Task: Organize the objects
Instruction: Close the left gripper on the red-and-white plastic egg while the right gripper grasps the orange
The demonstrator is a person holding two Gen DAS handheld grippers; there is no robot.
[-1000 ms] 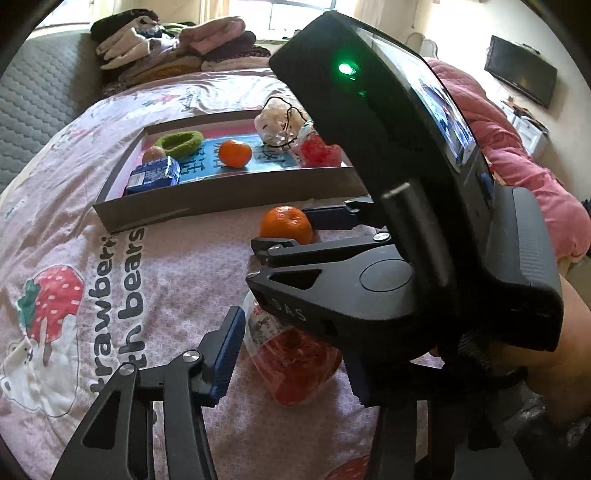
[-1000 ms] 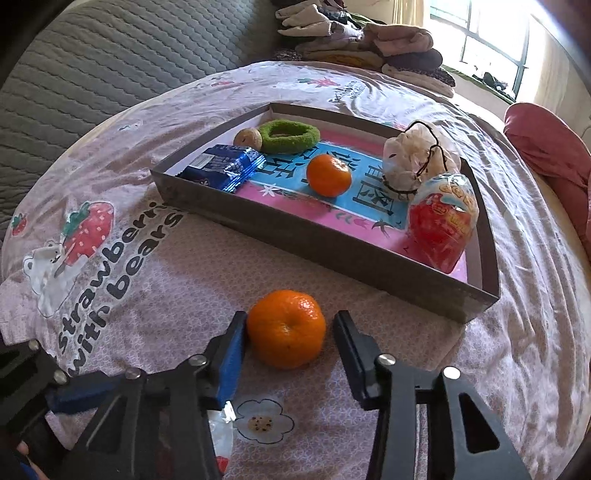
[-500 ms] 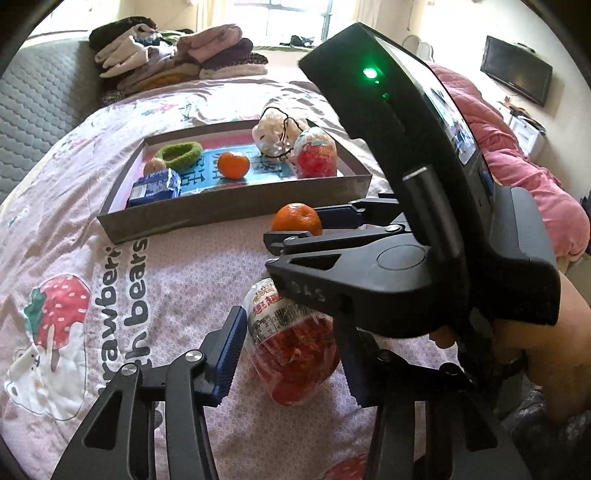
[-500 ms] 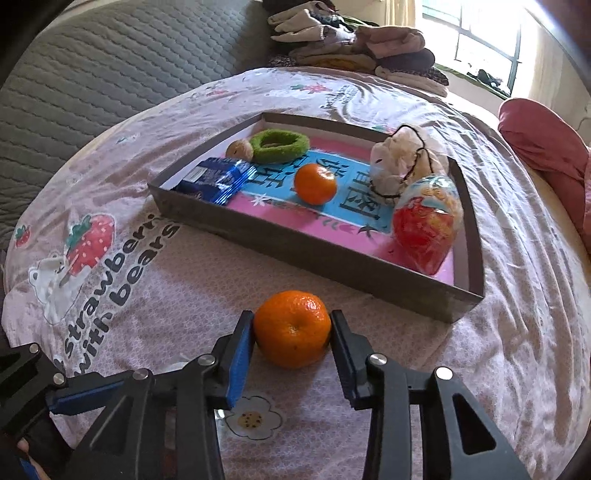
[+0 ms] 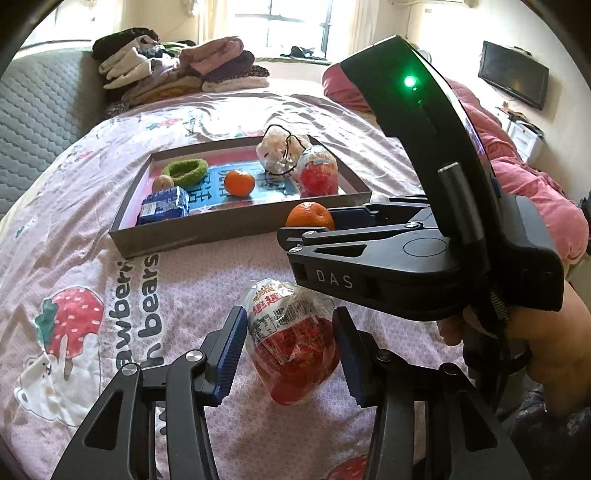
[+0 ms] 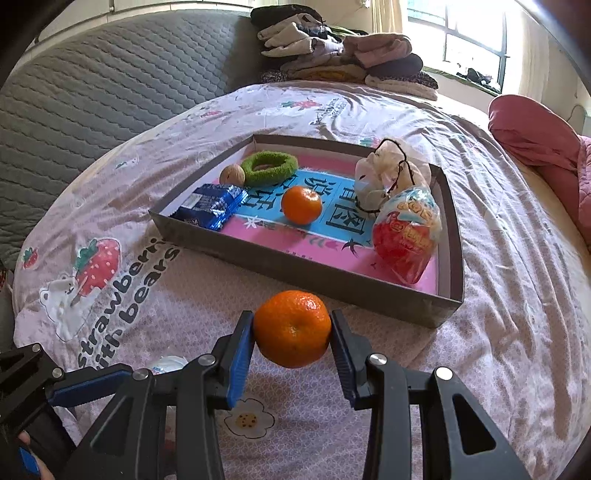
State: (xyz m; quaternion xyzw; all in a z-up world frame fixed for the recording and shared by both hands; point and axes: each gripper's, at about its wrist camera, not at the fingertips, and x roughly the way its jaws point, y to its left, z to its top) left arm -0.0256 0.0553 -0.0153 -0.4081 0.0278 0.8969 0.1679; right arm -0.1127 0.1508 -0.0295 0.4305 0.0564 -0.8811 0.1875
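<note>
My right gripper [image 6: 291, 332] clamps an orange [image 6: 291, 328], tray [image 6: 310, 273] next; my left gripper [image 5: 288, 354], open, straddles a snack bag [image 5: 291, 343].

A bed [image 6: 498, 236] in pink strawberry-print sheet carried a shallow tray [image 6: 295, 266], a red snack packet [image 5: 291, 332] — and folded clothes [image 6: 343, 55] at its far end.

Sunlit window [image 5: 295, 26], grey quilted headboard [image 6: 110, 85], perhaps a wall television [image 5: 513, 79]

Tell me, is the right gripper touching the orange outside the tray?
Touching. In the right wrist view, both fingers of the right gripper press against the sides of the orange, with no gap on either side.
</note>
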